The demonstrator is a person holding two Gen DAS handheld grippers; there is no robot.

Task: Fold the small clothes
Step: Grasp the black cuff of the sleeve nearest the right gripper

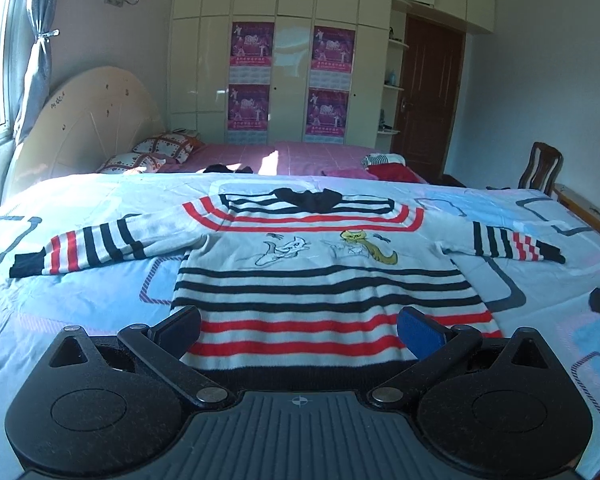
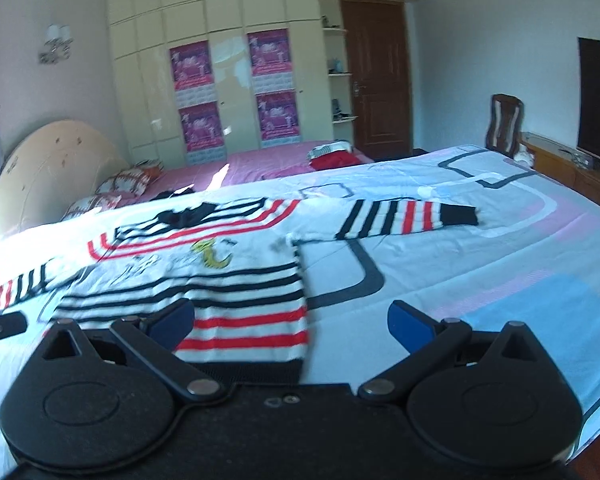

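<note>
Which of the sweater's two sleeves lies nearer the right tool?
The sleeve stretched out to the right on the bedspread; the other sleeve lies far left, beyond the sweater's body. The right tool is open.

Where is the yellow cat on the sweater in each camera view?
Left wrist: yellow cat sits right of centre on the sweater, between the chest stripes and the lower stripes.
Right wrist: yellow cat lies left of centre, blurred, on the sweater's chest.
Shared landmark: the brown door beside the wardrobe.
</note>
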